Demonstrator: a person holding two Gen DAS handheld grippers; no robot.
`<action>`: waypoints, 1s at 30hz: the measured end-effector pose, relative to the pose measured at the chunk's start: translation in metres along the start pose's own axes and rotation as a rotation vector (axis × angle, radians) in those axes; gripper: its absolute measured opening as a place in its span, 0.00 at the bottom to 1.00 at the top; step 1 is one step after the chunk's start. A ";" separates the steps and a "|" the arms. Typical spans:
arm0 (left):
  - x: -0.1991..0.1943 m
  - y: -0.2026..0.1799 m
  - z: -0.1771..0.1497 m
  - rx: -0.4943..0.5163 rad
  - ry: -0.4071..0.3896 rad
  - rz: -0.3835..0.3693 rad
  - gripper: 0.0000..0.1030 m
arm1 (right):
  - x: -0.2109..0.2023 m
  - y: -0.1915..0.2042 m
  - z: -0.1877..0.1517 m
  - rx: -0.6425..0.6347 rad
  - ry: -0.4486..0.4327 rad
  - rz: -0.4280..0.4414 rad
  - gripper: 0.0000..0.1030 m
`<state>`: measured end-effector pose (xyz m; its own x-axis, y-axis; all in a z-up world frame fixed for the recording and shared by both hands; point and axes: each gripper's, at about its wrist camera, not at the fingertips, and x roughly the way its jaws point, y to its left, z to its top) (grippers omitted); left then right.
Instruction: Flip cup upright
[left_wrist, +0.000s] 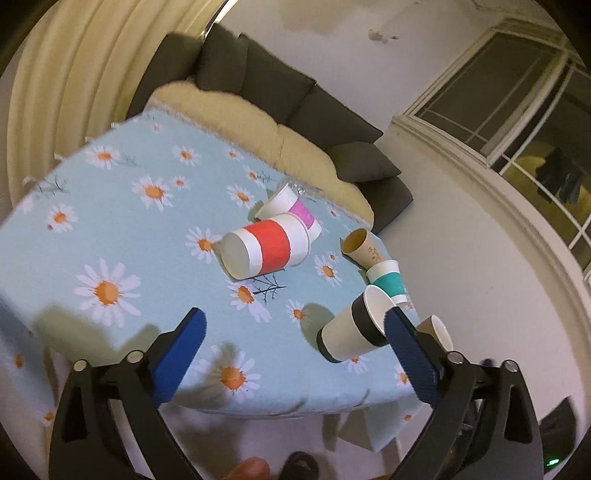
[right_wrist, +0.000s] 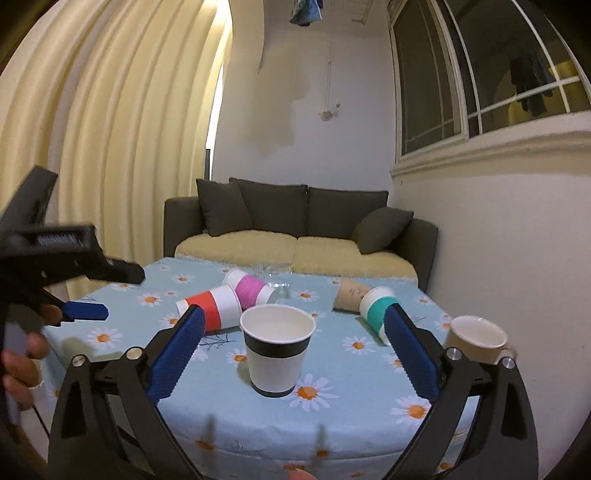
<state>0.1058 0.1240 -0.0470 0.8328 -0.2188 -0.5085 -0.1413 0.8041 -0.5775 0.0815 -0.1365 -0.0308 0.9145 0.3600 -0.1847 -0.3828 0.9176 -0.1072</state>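
Note:
A white paper cup with black bands (right_wrist: 277, 350) stands upright on the daisy tablecloth (right_wrist: 332, 417), between my right gripper's open fingers (right_wrist: 295, 343) but a little beyond them. It also shows in the left wrist view (left_wrist: 356, 326). A red-banded cup (left_wrist: 266, 247) lies on its side mid-table, with a pink-banded cup (left_wrist: 295, 212) lying behind it. A teal-banded cup (right_wrist: 376, 310) and a brown cup (right_wrist: 349, 293) lie on their sides at the right. My left gripper (left_wrist: 295, 350) is open and empty above the table's near edge.
A tan cup (right_wrist: 476, 338) stands upright near the table's right edge. A clear glass (right_wrist: 277, 280) stands at the table's far side. A dark sofa (right_wrist: 295, 221) with cream cushions is behind the table, and a wall with a window ledge (right_wrist: 498, 155) is at the right.

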 end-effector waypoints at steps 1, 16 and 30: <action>-0.004 -0.004 -0.001 0.019 -0.011 0.010 0.94 | -0.006 -0.001 0.003 -0.005 0.000 0.005 0.95; -0.069 -0.067 -0.058 0.297 -0.102 0.039 0.94 | -0.102 -0.052 0.043 -0.021 -0.024 0.097 0.95; -0.111 -0.114 -0.095 0.472 -0.122 0.002 0.94 | -0.118 -0.098 0.038 -0.006 0.023 0.167 0.95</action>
<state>-0.0213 0.0038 0.0146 0.8935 -0.1730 -0.4145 0.0915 0.9736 -0.2092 0.0159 -0.2624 0.0387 0.8349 0.5034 -0.2224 -0.5301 0.8442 -0.0791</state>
